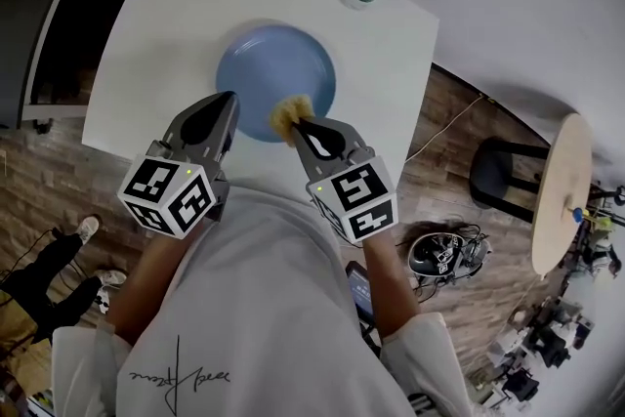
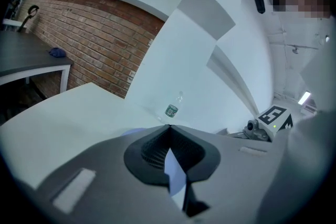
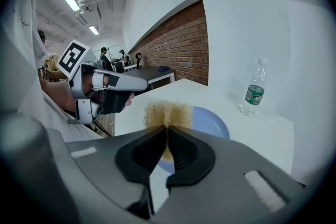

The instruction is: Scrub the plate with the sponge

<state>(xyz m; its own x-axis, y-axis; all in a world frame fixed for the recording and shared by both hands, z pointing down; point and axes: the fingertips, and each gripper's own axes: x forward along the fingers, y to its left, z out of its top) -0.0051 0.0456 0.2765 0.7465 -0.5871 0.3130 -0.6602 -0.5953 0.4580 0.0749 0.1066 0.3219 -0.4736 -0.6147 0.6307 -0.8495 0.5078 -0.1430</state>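
Now: sponge (image 1: 289, 114) pinched between right gripper (image 1: 299, 125) jaws, at near rim of blue plate (image 1: 275, 68) on white worktop (image 1: 161, 34). Left gripper (image 1: 230, 99) jaws clenched together, empty, tips beside plate's left edge.

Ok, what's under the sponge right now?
The blue plate, near its rim on the person's side. The sponge, pinched in the right hand-held gripper, covers that patch, so contact cannot be seen.
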